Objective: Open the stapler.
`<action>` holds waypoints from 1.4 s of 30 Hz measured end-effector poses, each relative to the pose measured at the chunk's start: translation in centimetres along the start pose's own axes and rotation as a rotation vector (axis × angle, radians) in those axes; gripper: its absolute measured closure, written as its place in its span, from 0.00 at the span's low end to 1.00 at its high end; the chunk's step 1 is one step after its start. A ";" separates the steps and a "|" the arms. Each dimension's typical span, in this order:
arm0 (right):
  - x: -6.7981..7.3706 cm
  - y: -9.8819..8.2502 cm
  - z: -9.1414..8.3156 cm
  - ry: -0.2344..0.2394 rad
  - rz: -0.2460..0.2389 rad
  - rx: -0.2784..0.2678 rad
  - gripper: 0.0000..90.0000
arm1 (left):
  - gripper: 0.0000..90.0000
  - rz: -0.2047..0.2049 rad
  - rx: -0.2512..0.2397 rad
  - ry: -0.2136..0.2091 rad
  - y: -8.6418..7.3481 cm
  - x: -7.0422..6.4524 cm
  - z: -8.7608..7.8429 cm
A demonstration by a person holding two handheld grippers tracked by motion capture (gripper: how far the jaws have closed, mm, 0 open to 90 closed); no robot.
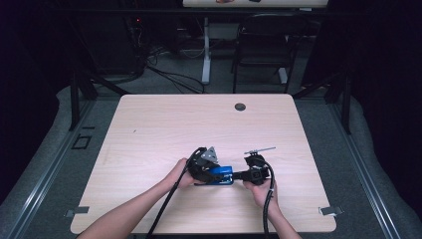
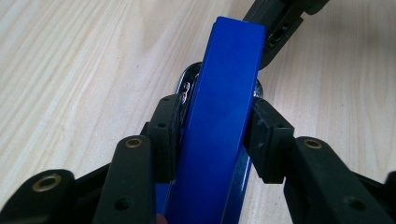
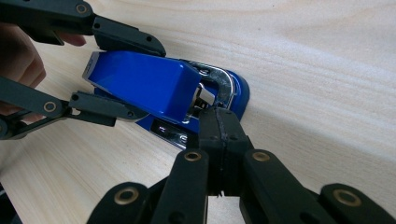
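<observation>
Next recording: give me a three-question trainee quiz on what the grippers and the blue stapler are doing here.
1. True or false: the left gripper has its jaws on the two sides of the blue stapler.
2. Are the right gripper jaws (a) spread wide or (b) closed together?
3. Which end of the stapler does the right gripper's tip meet: the chrome end or the far blue end?

Key
1. True; the pads sit against both sides.
2. b; the jaws are together, pressed at the stapler's metal end.
3. The chrome end, as seen on the wooden table.
</observation>
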State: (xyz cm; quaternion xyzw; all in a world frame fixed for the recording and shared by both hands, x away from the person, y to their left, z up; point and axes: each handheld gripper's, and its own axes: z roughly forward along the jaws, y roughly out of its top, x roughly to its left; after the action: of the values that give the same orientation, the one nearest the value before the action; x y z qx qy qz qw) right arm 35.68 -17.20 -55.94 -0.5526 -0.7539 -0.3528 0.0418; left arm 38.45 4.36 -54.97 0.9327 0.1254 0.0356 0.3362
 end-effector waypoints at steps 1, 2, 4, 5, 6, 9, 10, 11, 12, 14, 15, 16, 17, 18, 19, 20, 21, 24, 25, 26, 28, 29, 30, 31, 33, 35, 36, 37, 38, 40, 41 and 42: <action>-0.1 0.0 0.0 0.002 0.003 0.008 1.00 | 0.66 0.006 -0.013 -0.008 -0.1 0.0 0.1; -0.1 0.0 0.0 0.004 0.011 0.010 1.00 | 0.66 0.012 -0.013 -0.008 -0.1 0.0 0.0; -0.2 -0.1 0.1 0.006 0.024 0.005 1.00 | 0.67 0.021 -0.021 -0.006 -0.2 0.0 0.0; -0.2 -0.1 0.1 0.009 0.025 0.006 1.00 | 0.67 0.022 -0.013 -0.003 -0.2 0.0 -0.1; -0.2 -0.1 0.2 0.007 0.026 0.004 1.00 | 0.68 0.024 -0.025 -0.016 -0.2 0.1 -0.1; -0.1 -0.1 0.2 -0.003 0.033 -0.008 1.00 | 0.68 0.015 -0.035 -0.032 -0.4 0.2 -0.3; -0.1 -0.1 0.2 0.001 0.028 -0.004 1.00 | 0.69 0.017 -0.037 -0.036 -0.4 0.2 -0.3; -0.2 -0.1 0.2 -0.005 0.020 0.006 1.00 | 0.69 0.022 -0.038 -0.035 -0.4 0.2 -0.4; -0.2 -0.1 0.2 -0.010 0.017 0.009 1.00 | 0.69 0.018 -0.042 -0.038 -0.4 0.2 -0.4; -0.2 -0.2 0.3 -0.013 0.016 0.011 1.00 | 0.70 0.019 -0.045 -0.041 -0.5 0.2 -0.5; -0.2 -0.2 0.3 -0.012 0.018 0.008 1.00 | 0.70 0.023 -0.049 -0.042 -0.5 0.2 -0.5; -0.3 -0.2 0.3 -0.012 0.018 0.007 1.00 | 0.70 0.023 -0.049 -0.042 -0.5 0.2 -0.5; -0.2 -0.1 0.3 -0.012 0.017 0.007 1.00 | 0.71 0.027 -0.056 -0.043 -0.6 0.2 -0.6; -0.2 -0.1 0.3 -0.013 0.015 0.006 1.00 | 0.71 0.027 -0.056 -0.043 -0.6 0.2 -0.6; -0.2 -0.1 0.3 -0.013 0.015 0.006 1.00 | 0.71 0.029 -0.045 -0.037 -0.5 0.2 -0.7; -0.2 -0.1 0.3 -0.014 0.012 0.009 1.00 | 0.71 0.029 -0.061 -0.046 -0.6 0.2 -0.6; -0.2 -0.1 0.3 -0.015 0.007 0.001 1.00 | 0.72 0.035 -0.062 -0.048 -0.6 0.2 -0.7; -0.2 0.0 0.2 -0.014 0.006 -0.004 1.00 | 0.72 0.031 -0.082 -0.046 -0.7 0.1 -0.8; -0.1 0.0 0.2 -0.014 0.007 -0.008 0.99 | 0.73 0.036 -0.080 -0.052 -0.7 0.1 -0.9; -0.1 0.0 0.1 -0.014 0.006 -0.010 0.99 | 0.73 0.036 -0.082 -0.050 -0.7 0.1 -0.9; -0.1 0.1 0.0 -0.011 0.006 -0.016 0.99 | 0.73 0.040 -0.091 -0.052 -0.8 0.1 -1.0; -0.1 0.2 -0.1 -0.011 0.006 -0.023 0.99 | 0.73 0.038 -0.093 -0.053 -0.8 0.1 -1.1; -0.1 0.2 -0.3 -0.012 0.003 -0.026 0.99 | 0.73 0.038 -0.093 -0.053 -0.8 0.1 -1.1; -0.1 0.3 -0.3 -0.013 0.003 -0.033 0.98 | 0.73 0.040 -0.101 -0.053 -0.8 0.1 -1.1; -0.1 0.4 -0.6 -0.010 0.007 -0.044 0.98 | 0.73 0.043 -0.101 -0.056 -0.9 0.1 -1.2; 0.0 0.5 -0.8 -0.004 0.006 -0.062 0.97 | 0.73 0.044 -0.106 -0.055 -0.9 0.1 -1.3; 0.0 0.5 -0.9 -0.001 0.001 -0.070 0.96 | 0.73 0.047 -0.109 -0.053 -0.9 0.2 -1.3; 0.0 0.6 -1.0 -0.003 -0.001 -0.076 0.96 | 0.73 0.047 -0.111 -0.054 -0.9 0.2 -1.3; 0.1 0.6 -1.0 -0.007 -0.003 -0.083 0.96 | 0.73 0.046 -0.113 -0.055 -1.0 0.2 -1.4; 0.2 0.7 -1.0 -0.002 -0.007 -0.096 0.95 | 0.73 0.044 -0.104 -0.042 -1.0 0.1 -1.5; 0.3 0.7 -1.1 -0.001 -0.011 -0.097 0.95 | 0.73 0.042 -0.119 -0.054 -1.0 0.1 -1.5; 0.3 0.8 -1.0 0.002 -0.014 -0.100 0.94 | 0.73 0.043 -0.118 -0.054 -1.0 0.1 -1.5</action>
State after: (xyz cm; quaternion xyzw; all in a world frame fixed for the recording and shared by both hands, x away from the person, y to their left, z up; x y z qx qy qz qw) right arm 35.87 -17.43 -54.64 -0.5484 -0.7390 -0.3911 0.0125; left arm 38.08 6.07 -54.45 0.9143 0.0939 0.0251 0.3932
